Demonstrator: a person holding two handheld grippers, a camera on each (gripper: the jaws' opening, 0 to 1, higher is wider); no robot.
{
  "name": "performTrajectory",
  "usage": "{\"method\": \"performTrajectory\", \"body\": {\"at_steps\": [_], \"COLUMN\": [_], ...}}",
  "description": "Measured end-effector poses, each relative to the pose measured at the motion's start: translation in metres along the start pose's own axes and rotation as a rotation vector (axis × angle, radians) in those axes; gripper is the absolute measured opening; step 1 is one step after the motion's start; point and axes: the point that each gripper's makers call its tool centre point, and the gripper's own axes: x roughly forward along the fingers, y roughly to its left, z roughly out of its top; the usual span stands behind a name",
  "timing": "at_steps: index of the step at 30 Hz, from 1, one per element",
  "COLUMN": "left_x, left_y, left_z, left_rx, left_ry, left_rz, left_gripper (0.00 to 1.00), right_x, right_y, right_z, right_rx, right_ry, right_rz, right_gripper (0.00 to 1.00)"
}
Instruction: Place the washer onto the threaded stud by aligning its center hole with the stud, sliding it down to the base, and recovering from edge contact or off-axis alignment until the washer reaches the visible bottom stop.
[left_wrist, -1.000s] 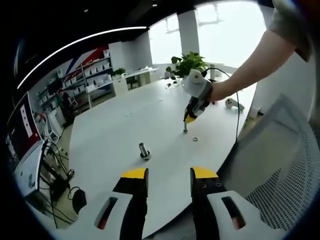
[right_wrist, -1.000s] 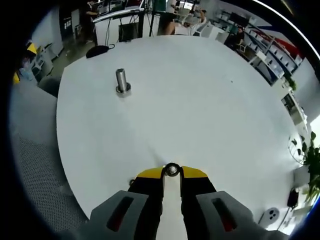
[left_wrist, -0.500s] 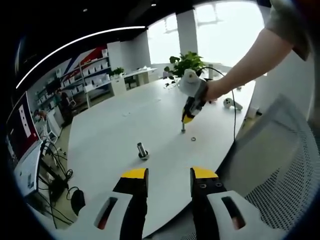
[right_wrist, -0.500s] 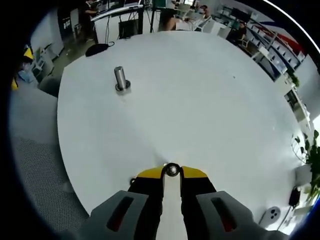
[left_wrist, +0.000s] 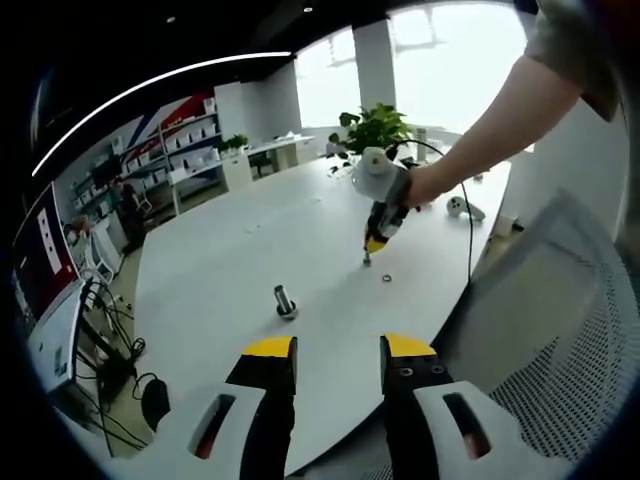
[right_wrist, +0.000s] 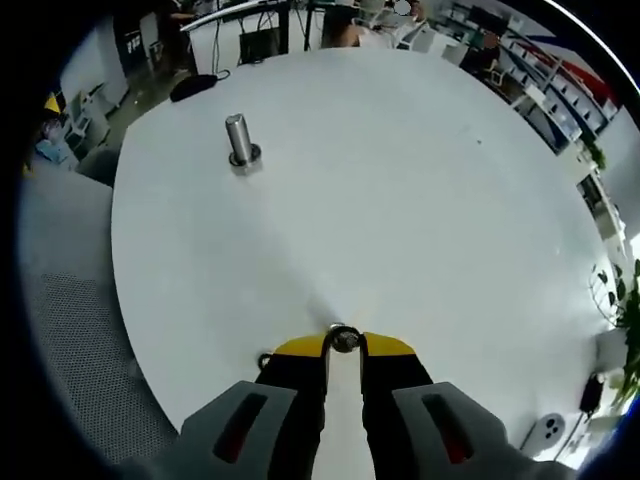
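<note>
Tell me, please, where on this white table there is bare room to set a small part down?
Bare tabletop stretches between the threaded stud and the right gripper, which is shut on a washer. It is tighter near a second washer, the white device and the plant.

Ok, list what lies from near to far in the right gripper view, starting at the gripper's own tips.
right gripper shut on the washer → bare white table → threaded stud standing upright near the far left edge → black computer mouse → desks and a seated person beyond the table.
</note>
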Motion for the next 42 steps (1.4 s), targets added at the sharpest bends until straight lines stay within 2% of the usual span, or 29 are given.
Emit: {"method": "performTrajectory", "body": {"at_steps": [19, 42], "left_x": [0.0, 0.001], "left_y": [0.0, 0.001], "left_z": [-0.001, -0.002], "left_rx": [-0.008, -0.014], "left_ry": [0.005, 0.005], "left_rz": [-0.004, -0.003], "left_gripper": [0.31, 0.31], "right_x": [0.007, 0.012], "right_y": [0.015, 0.014], "right_z": [-0.02, -0.031], "right_rx": [0.009, 0.048], "right_ry": [0.066, 0.063], "right_rz": [0.043, 0.052], "right_gripper": [0.13, 0.18]}}
